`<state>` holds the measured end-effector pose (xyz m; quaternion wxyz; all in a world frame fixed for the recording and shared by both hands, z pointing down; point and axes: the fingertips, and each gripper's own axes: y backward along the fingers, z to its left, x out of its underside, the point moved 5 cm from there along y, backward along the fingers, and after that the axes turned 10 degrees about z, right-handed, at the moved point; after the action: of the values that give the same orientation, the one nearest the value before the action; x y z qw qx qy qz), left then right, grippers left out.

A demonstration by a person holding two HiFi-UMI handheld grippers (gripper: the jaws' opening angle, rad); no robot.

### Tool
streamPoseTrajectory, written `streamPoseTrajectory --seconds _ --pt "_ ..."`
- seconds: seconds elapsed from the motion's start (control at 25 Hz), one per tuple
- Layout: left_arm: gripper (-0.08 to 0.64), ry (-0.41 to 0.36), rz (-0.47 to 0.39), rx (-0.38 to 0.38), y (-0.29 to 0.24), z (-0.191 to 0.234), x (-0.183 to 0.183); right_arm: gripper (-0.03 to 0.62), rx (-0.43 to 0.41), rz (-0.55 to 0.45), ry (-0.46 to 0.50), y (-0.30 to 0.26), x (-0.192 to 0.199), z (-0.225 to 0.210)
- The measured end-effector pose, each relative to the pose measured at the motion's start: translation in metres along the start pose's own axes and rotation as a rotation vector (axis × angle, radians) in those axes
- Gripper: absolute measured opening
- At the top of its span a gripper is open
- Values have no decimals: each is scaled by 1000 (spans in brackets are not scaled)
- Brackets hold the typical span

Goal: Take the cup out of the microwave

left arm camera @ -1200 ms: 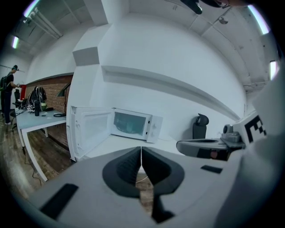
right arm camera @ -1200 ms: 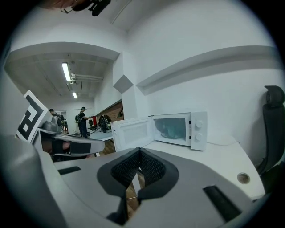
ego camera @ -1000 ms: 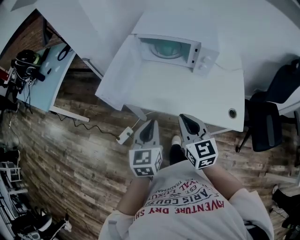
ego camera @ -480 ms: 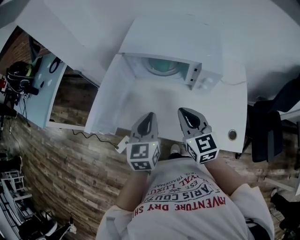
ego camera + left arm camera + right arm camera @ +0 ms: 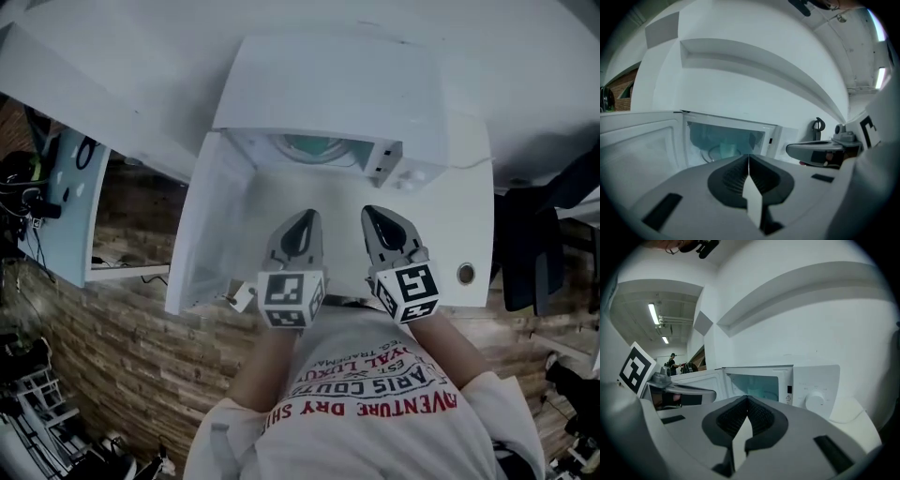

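Tabletop (image 5: 459, 211), white, bears the microwave (image 5: 328, 94), its door (image 5: 202, 230) swung open, against a white wall (image 5: 754, 98); plank floor (image 5: 103, 356) lies below. Cup (image 5: 725, 150) sits inside on the turntable (image 5: 708, 153). Left gripper (image 5: 303, 225) and right gripper (image 5: 377, 220) hover before it, jaws pressed together, empty.

White T-shirt (image 5: 366, 441) with red and dark arched lettering fills six o'clock. Left gripper (image 5: 306, 217) and right gripper (image 5: 372, 214) are grey shells with dark ribbed pads (image 5: 733, 177) and black-and-white marker cubes (image 5: 292, 300).
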<state>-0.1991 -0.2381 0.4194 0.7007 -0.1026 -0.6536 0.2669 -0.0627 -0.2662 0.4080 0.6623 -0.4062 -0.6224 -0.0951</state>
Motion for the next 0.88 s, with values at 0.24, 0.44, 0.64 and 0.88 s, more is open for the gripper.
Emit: streamPoseTrajectory --seconds 0.24,0.44,0.64,0.88 --pt "9 -38 7 98 -40 23 -19 11 74 22 -31 -27 -11 -11" --pt "9 -49 40 144 -69 41 -21 11 116 47 -70 -49 -18 -12" --pt "155 -38 43 136 -98 58 -21 11 145 75 -65 -72 -18 -16" --pt "301 -52 31 139 -134 75 -21 11 179 91 -70 -87 -14 -21"
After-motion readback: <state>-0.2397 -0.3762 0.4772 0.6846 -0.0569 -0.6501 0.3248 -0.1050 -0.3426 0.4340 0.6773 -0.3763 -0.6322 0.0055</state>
